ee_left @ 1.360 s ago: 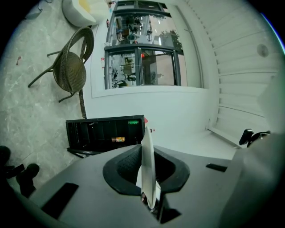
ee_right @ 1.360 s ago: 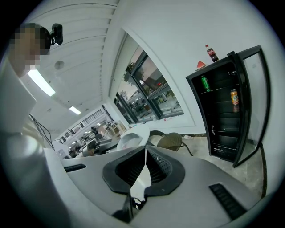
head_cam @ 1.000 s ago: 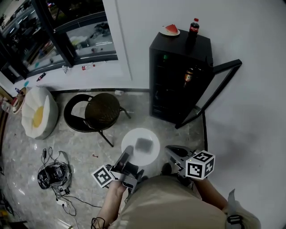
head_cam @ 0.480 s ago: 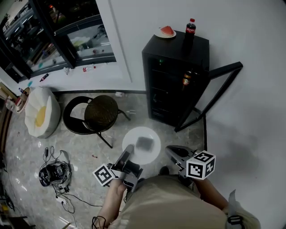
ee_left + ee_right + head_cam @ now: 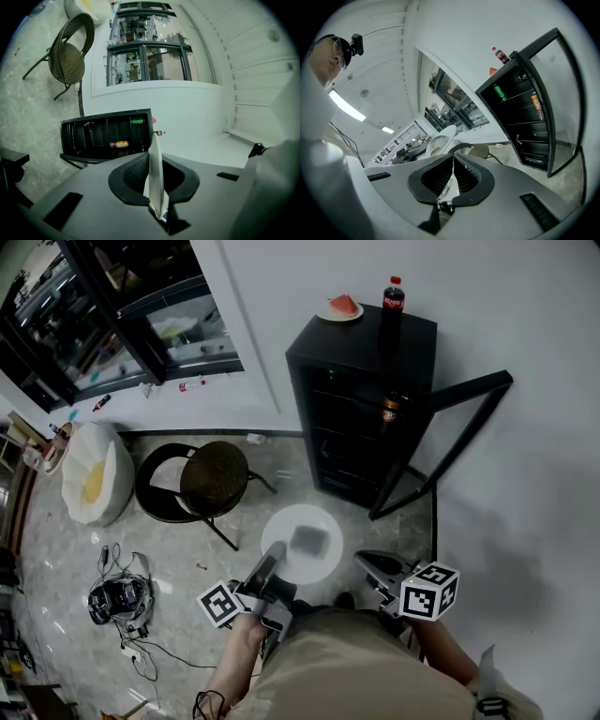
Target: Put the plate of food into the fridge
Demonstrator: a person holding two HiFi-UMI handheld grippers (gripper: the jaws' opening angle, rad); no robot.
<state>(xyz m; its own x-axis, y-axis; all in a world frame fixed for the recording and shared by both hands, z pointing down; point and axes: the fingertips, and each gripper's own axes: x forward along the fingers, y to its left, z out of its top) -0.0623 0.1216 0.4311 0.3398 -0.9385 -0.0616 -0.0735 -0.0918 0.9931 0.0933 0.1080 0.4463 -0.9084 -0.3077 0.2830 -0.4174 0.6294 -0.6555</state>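
The left gripper (image 5: 273,557) is clenched on the rim of a round white plate (image 5: 281,532), which shows edge-on between its jaws. A grey slab of food (image 5: 307,539) lies on the plate. The plate hangs above the speckled stone floor (image 5: 178,549), near the black fridge (image 5: 361,390), whose glass door (image 5: 448,442) stands open. The right gripper (image 5: 362,562), just beside the plate's far rim, has its jaws pressed together.
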